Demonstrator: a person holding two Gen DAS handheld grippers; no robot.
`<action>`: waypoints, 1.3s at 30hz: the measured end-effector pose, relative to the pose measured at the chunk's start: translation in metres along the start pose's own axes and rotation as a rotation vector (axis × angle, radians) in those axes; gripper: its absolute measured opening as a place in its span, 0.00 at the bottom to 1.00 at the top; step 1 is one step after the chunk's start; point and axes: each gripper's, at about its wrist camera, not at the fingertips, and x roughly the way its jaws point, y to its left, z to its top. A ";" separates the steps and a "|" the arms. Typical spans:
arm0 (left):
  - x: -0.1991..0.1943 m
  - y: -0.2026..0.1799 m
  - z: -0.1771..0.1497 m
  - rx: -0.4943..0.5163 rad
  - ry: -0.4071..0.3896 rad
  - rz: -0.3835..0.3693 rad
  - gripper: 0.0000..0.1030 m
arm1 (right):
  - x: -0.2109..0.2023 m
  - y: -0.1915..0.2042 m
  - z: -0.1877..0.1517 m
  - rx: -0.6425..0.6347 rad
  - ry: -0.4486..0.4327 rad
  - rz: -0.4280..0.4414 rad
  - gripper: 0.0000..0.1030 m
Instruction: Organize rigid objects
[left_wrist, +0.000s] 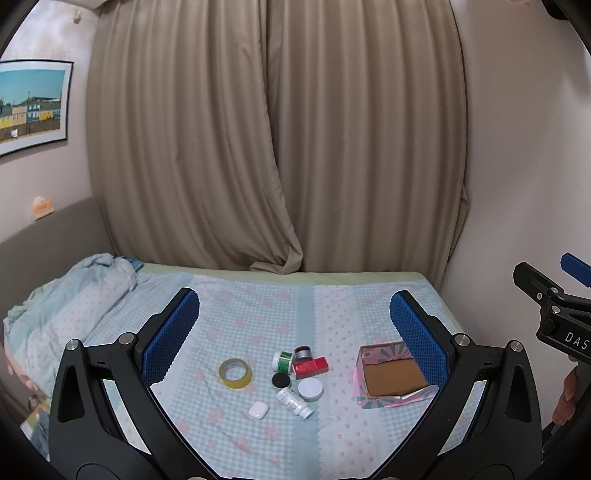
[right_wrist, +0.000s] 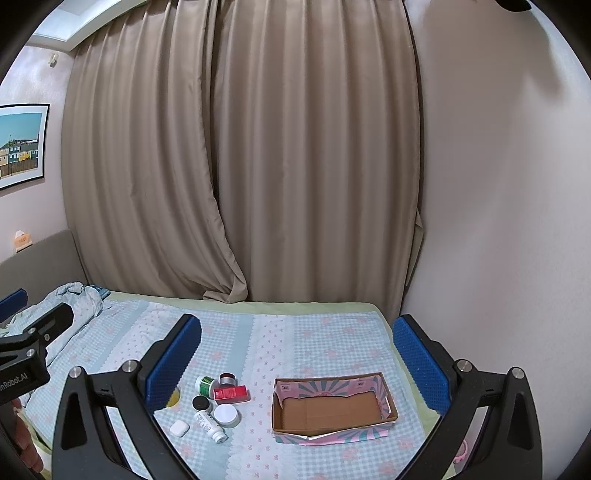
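On the bed (right_wrist: 325, 332), a cluster of small items lies left of an empty cardboard box (right_wrist: 334, 406): a tape roll (left_wrist: 235, 373), a green-labelled jar (left_wrist: 283, 360), a red box (left_wrist: 310, 366), a white-lidded jar (left_wrist: 310, 390), a white bottle (left_wrist: 294, 402) on its side and a small white case (left_wrist: 258, 410). Both the left gripper (left_wrist: 295, 332) and the right gripper (right_wrist: 297, 354) hover well above them with fingers wide apart and nothing held, so the sorting looks not yet begun. The next move likely calls for lowering one gripper over an outlying piece, such as the case or tape roll, and closing squarely before carrying it to the box.
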 end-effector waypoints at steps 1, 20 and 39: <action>0.000 0.000 0.000 0.000 0.001 -0.001 1.00 | 0.000 0.000 0.001 0.001 -0.001 0.001 1.00; 0.006 0.005 -0.002 -0.011 0.011 -0.014 0.99 | 0.004 0.002 0.001 0.002 0.003 -0.003 1.00; 0.025 0.004 0.005 -0.044 0.037 0.001 1.00 | 0.018 -0.001 0.004 0.005 0.014 0.021 1.00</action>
